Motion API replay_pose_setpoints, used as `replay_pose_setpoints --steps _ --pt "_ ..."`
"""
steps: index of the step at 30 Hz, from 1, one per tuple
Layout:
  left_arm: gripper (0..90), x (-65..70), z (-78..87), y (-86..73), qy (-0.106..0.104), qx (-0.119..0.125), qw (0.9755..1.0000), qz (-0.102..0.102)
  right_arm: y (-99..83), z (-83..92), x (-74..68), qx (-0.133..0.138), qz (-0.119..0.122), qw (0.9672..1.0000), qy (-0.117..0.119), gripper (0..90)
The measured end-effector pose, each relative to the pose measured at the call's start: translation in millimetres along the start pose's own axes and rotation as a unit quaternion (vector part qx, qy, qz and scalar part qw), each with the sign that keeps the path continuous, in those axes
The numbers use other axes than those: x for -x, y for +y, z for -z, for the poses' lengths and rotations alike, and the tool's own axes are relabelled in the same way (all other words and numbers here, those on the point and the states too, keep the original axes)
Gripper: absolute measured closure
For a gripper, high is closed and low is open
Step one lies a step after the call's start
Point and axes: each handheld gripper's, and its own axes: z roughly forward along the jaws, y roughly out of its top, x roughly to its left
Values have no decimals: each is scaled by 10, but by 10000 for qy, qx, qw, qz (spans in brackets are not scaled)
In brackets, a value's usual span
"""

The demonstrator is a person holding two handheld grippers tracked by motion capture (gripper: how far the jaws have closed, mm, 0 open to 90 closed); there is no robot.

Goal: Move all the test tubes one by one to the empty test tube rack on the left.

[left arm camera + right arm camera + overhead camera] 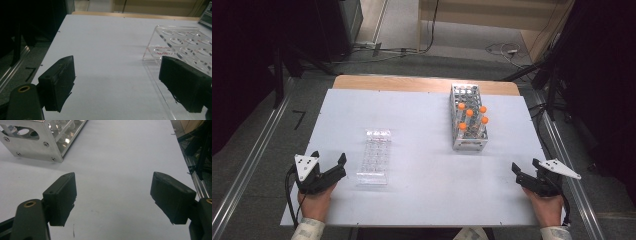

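You are holding a gripper in each hand over the near edge of a white table [422, 200]. Your left gripper [329, 160] sits at the near left corner with its jaws spread wide and nothing between them; they hover just above the bare tabletop. Just beside it, toward the table's middle, lies a clear acrylic tube rack [375, 156] with rows of round holes, all of them vacant; in the left gripper view the clear acrylic tube rack [180, 47] shows just past the right-hand jaw, apart from it. Your right gripper [526, 168] rests at the near right corner, jaws likewise wide apart and holding nothing. Well ahead of it, on the far right part of the table, stands a metal tube rack [468, 117] holding five orange-capped tubes [469, 113] upright in its nearer half.
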Motion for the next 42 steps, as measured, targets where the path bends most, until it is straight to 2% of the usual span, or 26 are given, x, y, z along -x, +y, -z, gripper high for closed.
replay_pose_setpoints --steps 16,26,42 --pt "147 4 4 6 -10 -5 10000 5 24 11 -79 45 -12 9998 200 196" --pt "147 61 0 17 -83 -9 10000 -43 61 -10 -123 68 24 9996 264 203" --pt "148 69 -13 15 -102 -22 9999 -58 233 -126 -242 98 137 9991 399 213"
